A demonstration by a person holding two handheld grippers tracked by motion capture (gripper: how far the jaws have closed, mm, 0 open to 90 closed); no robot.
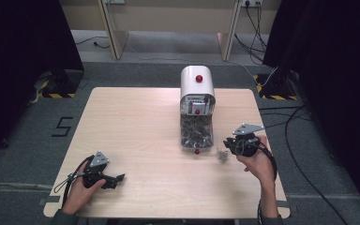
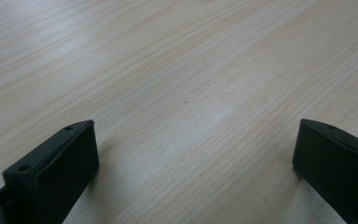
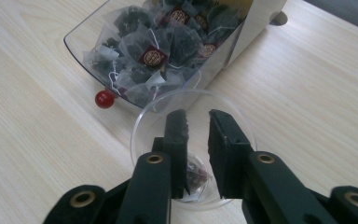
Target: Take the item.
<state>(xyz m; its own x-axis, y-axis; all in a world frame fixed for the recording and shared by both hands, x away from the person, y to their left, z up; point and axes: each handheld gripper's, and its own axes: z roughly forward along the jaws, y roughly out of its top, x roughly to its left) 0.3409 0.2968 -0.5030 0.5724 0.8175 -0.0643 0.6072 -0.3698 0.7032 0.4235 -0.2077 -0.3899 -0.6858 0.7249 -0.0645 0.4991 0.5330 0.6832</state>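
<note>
Several tea bags (image 3: 154,51) with round maroon tags, lettering unreadable, clear drawer (image 3: 81,35)

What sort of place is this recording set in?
Probably a lab or recording room: a lone wooden table on grey carpet, hazard-striped stands with trailing cables, and dark curtains along both sides.

In the right gripper view, the right tongs (image 3: 198,123) cover much of the tea bag (image 3: 196,177) lying in the clear cup (image 3: 142,135), so its label is unreadable. From the high view that cup (image 1: 222,155) is a small blur on the bench (image 1: 136,126). The far end of the drawer of tea bags (image 3: 168,46) is cut off at the top edge.
</note>
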